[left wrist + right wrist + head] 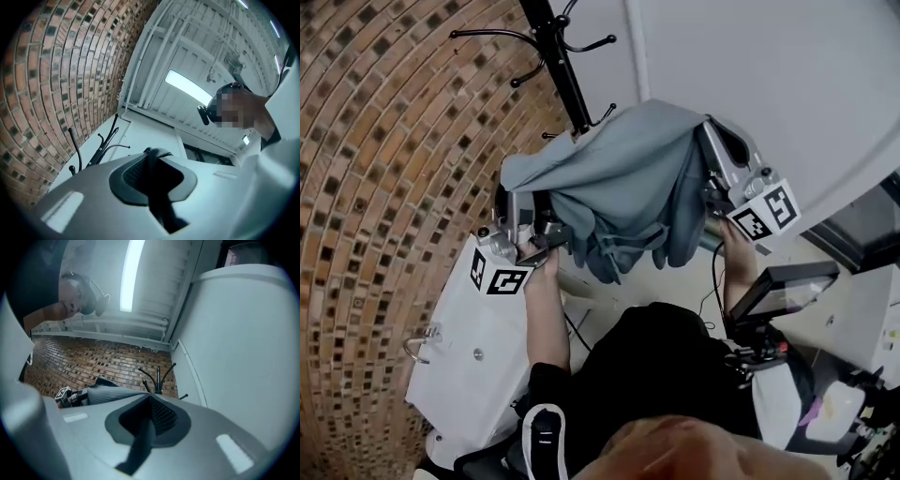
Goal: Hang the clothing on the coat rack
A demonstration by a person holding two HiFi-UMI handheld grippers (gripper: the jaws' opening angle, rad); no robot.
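1. Two grips, both tight. Left hand-held gripper (pixel 157 157) is clamping fully shut, pinching a dark fold of the clothing (pixel 619 183) between its pads.
2. Right hand-held gripper (pixel 150 401) is doing the same: jaws together, with a strip of fabric running through them.
3. Clothing is hanging spread between the two grippers. It is grey-blue, sagging in the middle, and up in the air in front of the person.
4. Coat rack (pixel 565 75) is standing just beyond the clothing, between the brick wall (pixel 384 141) and the white wall. Its upper hooks (pixel 492 35) are showing bare. Fabric's top edge is overlapping the pole in the head view; can't tell if it's touching.
5. Reading this as the carry-and-present step. Hang isn't done yet.
6. Next move is calling for lifting a section over a free hook and settling the weight there. Only then should the jaws be opening, or the clothing is likely dropping.
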